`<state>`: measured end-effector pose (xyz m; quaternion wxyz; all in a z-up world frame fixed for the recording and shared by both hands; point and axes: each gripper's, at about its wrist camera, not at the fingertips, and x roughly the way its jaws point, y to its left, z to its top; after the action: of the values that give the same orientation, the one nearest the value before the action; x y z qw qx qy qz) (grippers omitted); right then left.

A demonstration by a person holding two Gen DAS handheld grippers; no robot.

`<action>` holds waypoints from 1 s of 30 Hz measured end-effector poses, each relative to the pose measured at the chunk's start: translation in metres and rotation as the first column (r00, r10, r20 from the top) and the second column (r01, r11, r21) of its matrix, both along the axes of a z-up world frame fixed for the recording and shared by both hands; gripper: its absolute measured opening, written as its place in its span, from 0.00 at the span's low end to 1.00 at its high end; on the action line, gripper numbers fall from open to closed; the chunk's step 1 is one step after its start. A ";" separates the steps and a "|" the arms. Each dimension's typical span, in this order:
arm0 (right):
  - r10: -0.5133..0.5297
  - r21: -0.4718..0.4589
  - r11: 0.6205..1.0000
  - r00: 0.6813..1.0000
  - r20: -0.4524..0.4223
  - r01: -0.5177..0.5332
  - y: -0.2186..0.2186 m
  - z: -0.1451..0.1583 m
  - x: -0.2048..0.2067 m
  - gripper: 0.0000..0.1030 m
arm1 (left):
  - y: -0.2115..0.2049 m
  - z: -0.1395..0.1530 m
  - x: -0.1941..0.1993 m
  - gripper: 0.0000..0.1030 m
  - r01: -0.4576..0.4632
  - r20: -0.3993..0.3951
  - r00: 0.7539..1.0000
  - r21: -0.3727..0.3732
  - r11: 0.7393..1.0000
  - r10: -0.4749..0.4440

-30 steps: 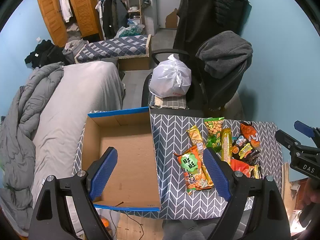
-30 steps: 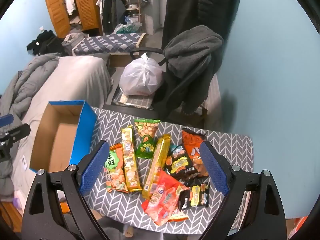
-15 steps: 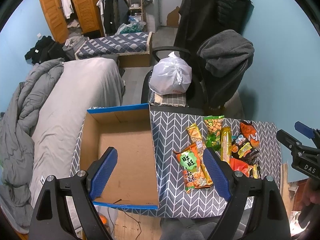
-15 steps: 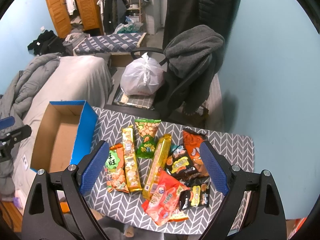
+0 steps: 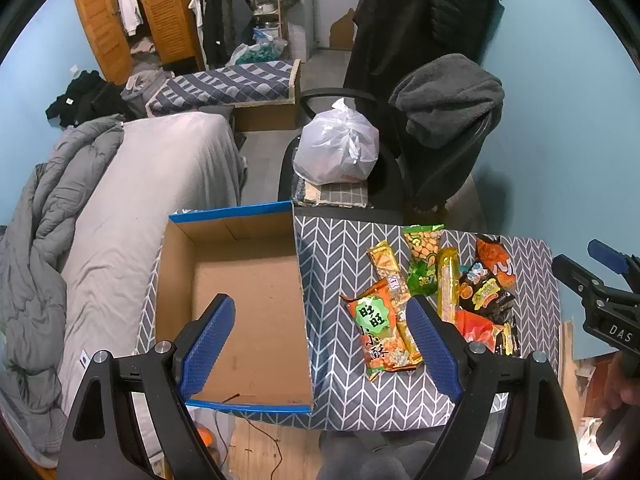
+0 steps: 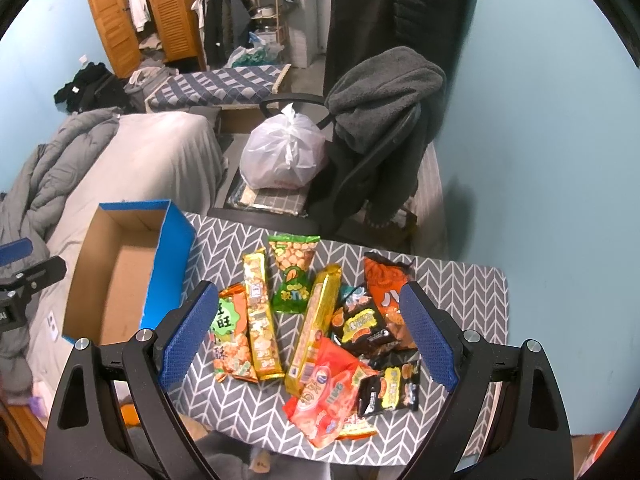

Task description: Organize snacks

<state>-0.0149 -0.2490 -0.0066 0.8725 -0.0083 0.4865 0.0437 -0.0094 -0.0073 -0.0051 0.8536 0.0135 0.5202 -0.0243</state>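
Note:
An empty blue-edged cardboard box (image 5: 244, 304) (image 6: 120, 276) sits on the left of a small table with a grey chevron cloth (image 5: 340, 248) (image 6: 460, 280). Several snack packets lie in a pile to its right: an orange-green pack (image 5: 380, 332) (image 6: 232, 340), a long gold pack (image 6: 316, 332), a green peanut pack (image 6: 294, 272), a red pack (image 6: 332, 396). My left gripper (image 5: 320, 344) is open and empty above the box's right wall. My right gripper (image 6: 308, 336) is open and empty above the snacks; it also shows in the left wrist view (image 5: 600, 292).
An office chair (image 6: 372, 152) with a grey fleece and a white plastic bag (image 6: 284, 156) stands behind the table. A bed with grey bedding (image 5: 120, 208) lies left of the box. A blue wall (image 6: 540, 120) is on the right.
Both views have shifted only slightly; the left gripper has drifted a little back from the table. Both grippers stay open and nothing on the table has moved.

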 end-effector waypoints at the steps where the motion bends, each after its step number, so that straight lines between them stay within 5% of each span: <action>1: 0.000 0.000 1.000 1.000 -0.001 0.000 0.000 0.000 0.000 0.88 | -0.001 0.000 -0.001 0.86 0.003 -0.001 1.000 0.000 1.000 -0.003; 30: -0.008 0.006 1.000 1.000 -0.009 0.008 -0.005 0.000 -0.009 0.88 | -0.009 0.000 0.000 0.86 0.020 -0.013 1.000 -0.007 1.000 -0.021</action>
<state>-0.0240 -0.2538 -0.0064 0.8705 -0.0037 0.4904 0.0416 -0.0095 -0.0161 -0.0048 0.8498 0.0158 0.5257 -0.0348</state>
